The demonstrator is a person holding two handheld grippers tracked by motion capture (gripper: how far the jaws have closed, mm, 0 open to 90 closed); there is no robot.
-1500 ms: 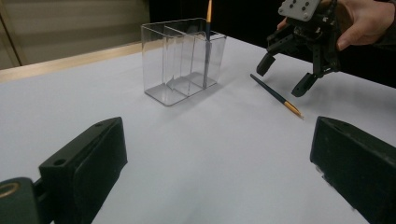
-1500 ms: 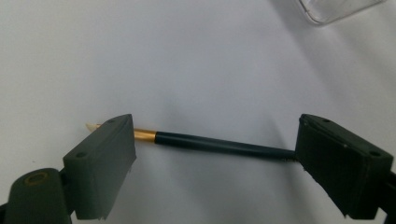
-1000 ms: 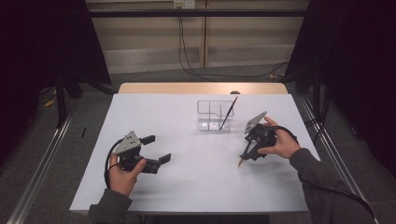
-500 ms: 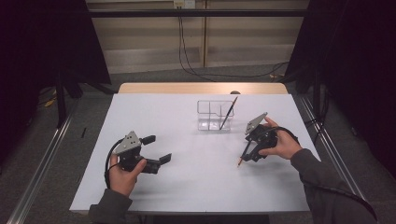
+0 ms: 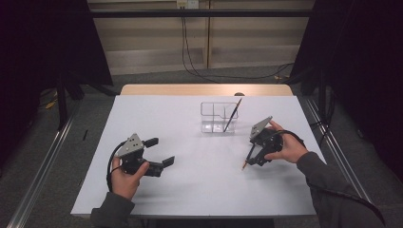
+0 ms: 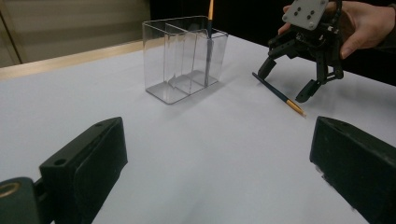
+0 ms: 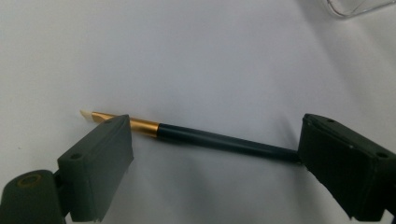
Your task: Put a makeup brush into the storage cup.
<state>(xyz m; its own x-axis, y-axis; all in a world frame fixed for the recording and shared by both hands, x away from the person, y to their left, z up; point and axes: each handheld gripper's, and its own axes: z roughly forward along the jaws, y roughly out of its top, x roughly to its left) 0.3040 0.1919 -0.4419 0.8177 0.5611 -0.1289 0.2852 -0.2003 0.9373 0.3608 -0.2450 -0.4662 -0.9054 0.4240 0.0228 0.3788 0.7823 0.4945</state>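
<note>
Behind our work stands a clear plastic organizer (image 5: 218, 117) near the far edge of the white table (image 5: 199, 190), with one brush (image 5: 232, 115) leaning in its right compartment and nothing lying between it and our hands. Our right gripper (image 5: 254, 156) points down over a dark-handled brush (image 7: 205, 136) that lies flat on the table between its wide-apart jaws, neither pad pressing it. Our left gripper (image 5: 159, 153) rests well apart at the near left, level, jaws spread and empty.
</note>
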